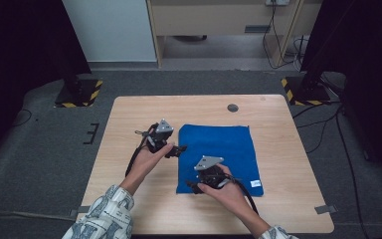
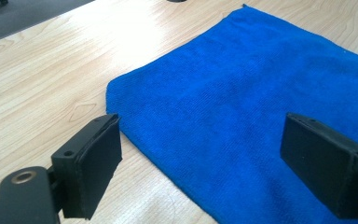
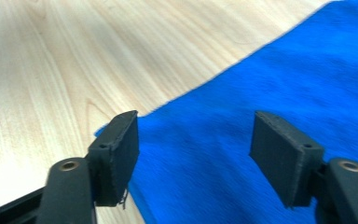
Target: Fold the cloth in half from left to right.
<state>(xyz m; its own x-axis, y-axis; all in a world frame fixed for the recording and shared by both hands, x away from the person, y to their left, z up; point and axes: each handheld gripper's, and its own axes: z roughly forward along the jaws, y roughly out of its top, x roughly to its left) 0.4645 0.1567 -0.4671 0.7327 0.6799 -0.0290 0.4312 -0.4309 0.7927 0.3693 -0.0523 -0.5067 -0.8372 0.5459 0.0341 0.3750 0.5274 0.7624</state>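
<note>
A blue cloth (image 1: 219, 149) lies flat on the wooden table (image 1: 129, 119), with a small white label (image 1: 256, 183) at its near right corner. My left gripper (image 1: 179, 149) sits at the cloth's left edge, jaws wide apart. In the left gripper view, the left gripper (image 2: 209, 154) is open, one pad over bare wood and the other over the cloth (image 2: 242, 93), near its far left corner. My right gripper (image 1: 191, 188) hovers at the near left corner. In the right gripper view, the right gripper (image 3: 198, 149) is open with the cloth (image 3: 284, 93) below and nothing pinched.
A dark round grommet (image 1: 233, 107) sits in the table's far side. Bare wood surrounds the cloth on all sides. Stand bases with yellow-black tape (image 1: 77, 94) (image 1: 303, 92) rest on the grey floor beyond the far corners.
</note>
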